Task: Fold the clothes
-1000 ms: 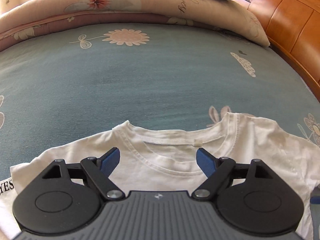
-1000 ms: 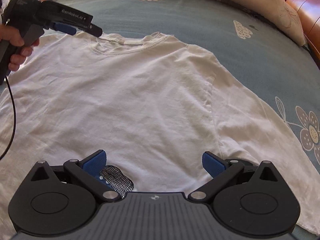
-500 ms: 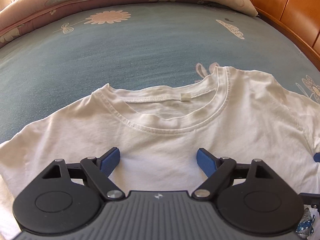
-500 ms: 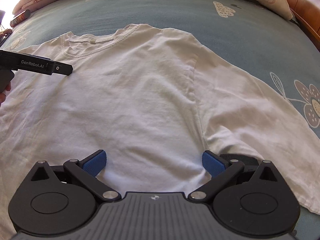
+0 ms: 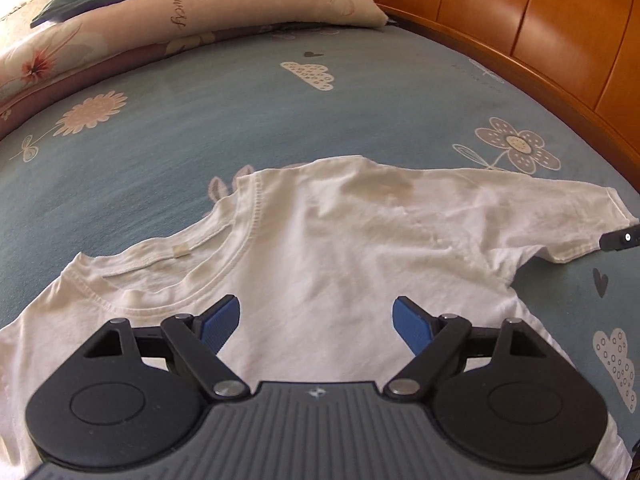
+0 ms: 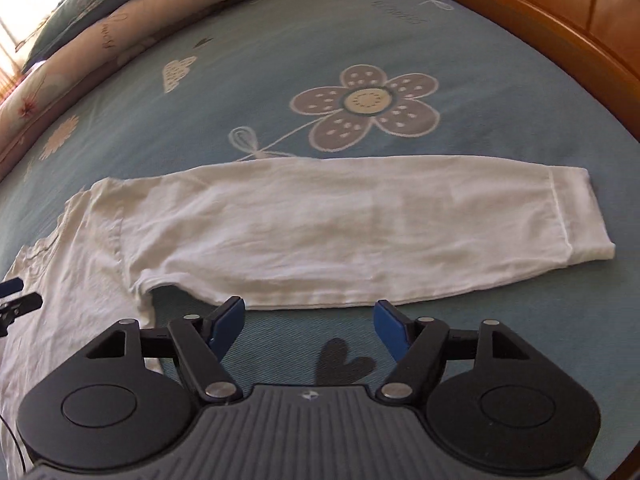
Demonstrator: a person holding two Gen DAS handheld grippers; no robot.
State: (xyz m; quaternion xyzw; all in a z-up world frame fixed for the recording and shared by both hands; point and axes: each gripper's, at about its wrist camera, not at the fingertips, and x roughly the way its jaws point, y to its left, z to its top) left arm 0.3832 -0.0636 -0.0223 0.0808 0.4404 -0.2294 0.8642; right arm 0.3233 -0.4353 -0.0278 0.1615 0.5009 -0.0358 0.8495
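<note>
A white long-sleeved shirt (image 5: pixel 340 248) lies flat on the blue bed sheet (image 5: pixel 240 120), its collar (image 5: pixel 240 248) toward the pillows. My left gripper (image 5: pixel 316 312) hovers over the chest just below and right of the collar. It is open, with only flat cloth under it. The shirt's right sleeve (image 6: pixel 360 232) stretches straight out to the right. My right gripper (image 6: pixel 310 312) stands over bare sheet just in front of the sleeve's lower edge. Its jaws are closing and nothing is between them. One of its fingers (image 5: pixel 620 238) shows beside the cuff.
A folded flowered quilt (image 5: pixel 200 12) with a dark pillow on it lies along the far side of the bed. The wooden bed frame (image 5: pixel 540 32) curves round the right side. Bare patterned sheet (image 6: pixel 360 60) lies beyond the sleeve.
My left gripper slid right from the collar toward the right shoulder. My right gripper swung from the shirt's body out to the sleeve, rolling as it went, and its jaws narrowed a little.
</note>
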